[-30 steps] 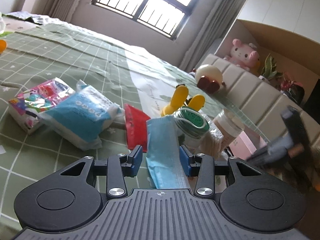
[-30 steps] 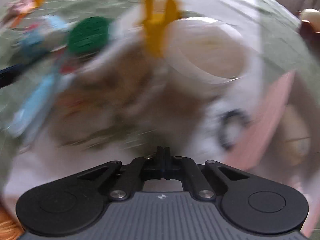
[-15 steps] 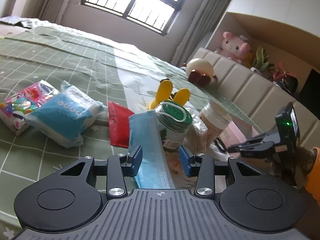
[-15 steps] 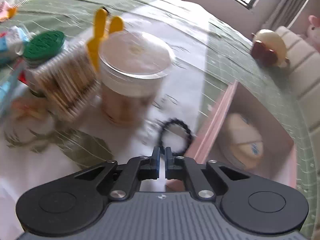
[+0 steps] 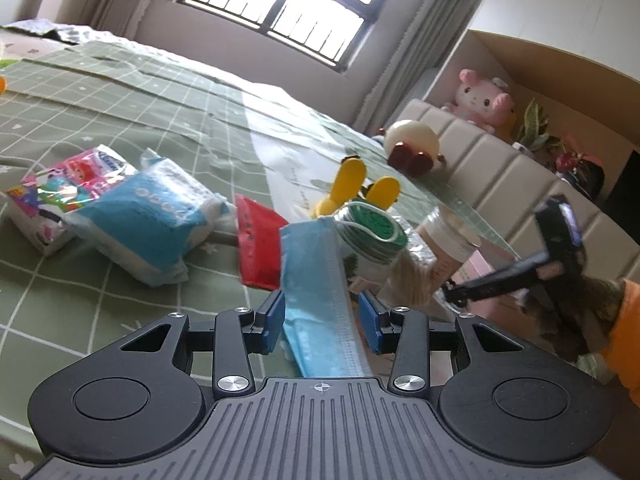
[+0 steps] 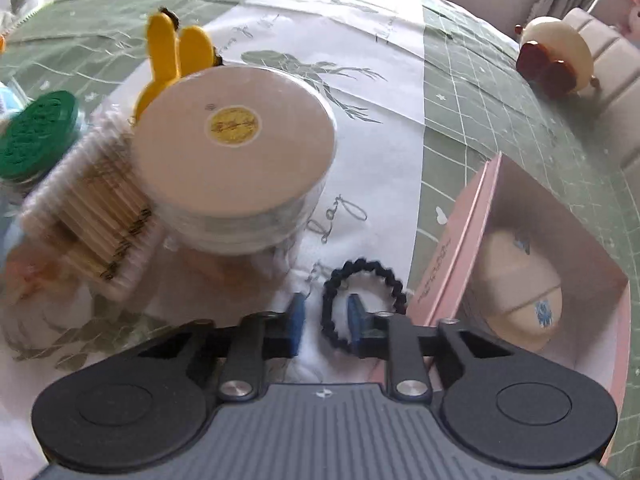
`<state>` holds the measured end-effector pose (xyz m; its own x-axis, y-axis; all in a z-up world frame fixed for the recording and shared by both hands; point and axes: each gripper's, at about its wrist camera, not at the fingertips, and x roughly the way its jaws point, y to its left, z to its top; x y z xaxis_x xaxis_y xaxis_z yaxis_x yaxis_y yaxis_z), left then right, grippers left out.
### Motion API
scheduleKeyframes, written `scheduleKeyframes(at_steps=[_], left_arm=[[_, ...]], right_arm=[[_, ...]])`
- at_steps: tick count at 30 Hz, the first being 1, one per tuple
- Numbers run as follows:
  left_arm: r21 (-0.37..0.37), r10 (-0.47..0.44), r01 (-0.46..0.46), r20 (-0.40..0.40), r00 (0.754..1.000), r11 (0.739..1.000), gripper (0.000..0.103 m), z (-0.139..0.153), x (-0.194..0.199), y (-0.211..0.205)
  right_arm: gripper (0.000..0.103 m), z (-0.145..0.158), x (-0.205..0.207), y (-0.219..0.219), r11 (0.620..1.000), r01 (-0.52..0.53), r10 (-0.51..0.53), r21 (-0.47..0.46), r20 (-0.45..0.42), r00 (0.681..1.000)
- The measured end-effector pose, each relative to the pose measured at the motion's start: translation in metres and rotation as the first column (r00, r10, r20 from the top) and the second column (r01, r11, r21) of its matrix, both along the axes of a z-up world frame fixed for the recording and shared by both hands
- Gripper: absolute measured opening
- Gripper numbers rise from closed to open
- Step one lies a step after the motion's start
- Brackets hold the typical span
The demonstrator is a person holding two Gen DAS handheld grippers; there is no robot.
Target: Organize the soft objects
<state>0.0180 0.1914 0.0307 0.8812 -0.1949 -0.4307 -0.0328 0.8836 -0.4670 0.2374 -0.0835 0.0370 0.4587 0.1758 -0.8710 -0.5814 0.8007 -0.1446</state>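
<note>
A black beaded hair tie point(image 6: 384, 272) lies on the white printed cloth beside an open pink box point(image 6: 460, 248) that holds a cream round pad point(image 6: 520, 288). My right gripper point(image 6: 326, 320) points down at it, open: the ring's left edge sits between the fingers and the right finger stands inside the ring. A blue face mask point(image 5: 316, 272) runs between the fingers of my left gripper point(image 5: 322, 318), which is open; its far end leans on a green-lidded jar point(image 5: 372, 228). The pads do not visibly press the mask.
A round white-lidded tub point(image 6: 236, 140), a pack of cotton swabs point(image 6: 92, 216) and a yellow eared toy point(image 6: 172, 52) crowd the left of the hair tie. Two tissue packs point(image 5: 140, 228) and a red packet point(image 5: 256, 248) lie on the green checked bedspread. Plush toys point(image 5: 412, 148) sit by the headboard.
My right gripper has slid across the cloth to the hair tie and its jaws have gone from shut to open. The left gripper and the mask stay as they were.
</note>
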Motion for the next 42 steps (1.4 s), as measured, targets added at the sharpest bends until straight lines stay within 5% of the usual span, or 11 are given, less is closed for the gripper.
scheduleKeyframes(at_steps=[2,5,9,13,17,23,26,31,39,42], left_arm=[[0.002,0.007,-0.007,-0.010,1.000,1.000,0.044,0.000,0.002,0.000],[0.004,0.010,-0.010,-0.020,1.000,1.000,0.044,0.002,0.004,-0.005],[0.027,-0.011,0.011,-0.012,1.000,1.000,0.044,0.008,0.001,-0.013],[0.031,-0.018,0.017,0.003,1.000,0.999,0.044,0.011,-0.003,-0.016],[0.023,-0.025,0.025,0.022,0.999,0.999,0.044,0.008,-0.006,-0.012],[-0.036,-0.024,0.026,0.055,0.998,0.999,0.044,-0.007,-0.006,0.001],[-0.064,-0.018,0.022,0.060,0.998,0.998,0.044,-0.013,-0.006,0.009],[-0.101,0.000,0.007,0.068,0.998,0.995,0.044,-0.016,-0.006,0.017],[-0.063,-0.017,0.019,0.038,0.999,0.998,0.044,-0.013,0.000,0.007],[-0.027,-0.027,0.027,0.009,1.000,0.999,0.044,-0.010,0.003,-0.003]], right_arm=[[0.000,-0.005,-0.023,0.001,0.998,-0.050,0.052,0.045,-0.040,0.998],[0.000,-0.004,-0.057,0.007,0.989,-0.131,0.130,0.065,0.012,0.991],[0.005,0.009,-0.066,0.001,0.991,-0.090,0.073,0.103,0.158,0.985],[0.009,0.001,-0.039,-0.001,0.999,-0.030,0.023,0.035,0.190,0.982],[0.009,-0.003,-0.013,0.001,0.999,-0.016,0.022,-0.047,0.134,0.991],[0.009,-0.004,0.043,0.022,0.983,-0.012,0.000,-0.184,-0.065,0.998],[0.009,-0.008,0.065,0.019,0.988,0.007,-0.030,-0.155,-0.144,0.989],[0.008,-0.010,0.058,0.018,0.996,0.001,-0.015,-0.093,-0.146,0.989],[0.008,-0.002,-0.042,0.012,0.980,-0.133,0.165,0.148,-0.229,0.959],[0.011,0.001,-0.083,0.007,0.965,-0.185,0.215,0.184,-0.154,0.965]])
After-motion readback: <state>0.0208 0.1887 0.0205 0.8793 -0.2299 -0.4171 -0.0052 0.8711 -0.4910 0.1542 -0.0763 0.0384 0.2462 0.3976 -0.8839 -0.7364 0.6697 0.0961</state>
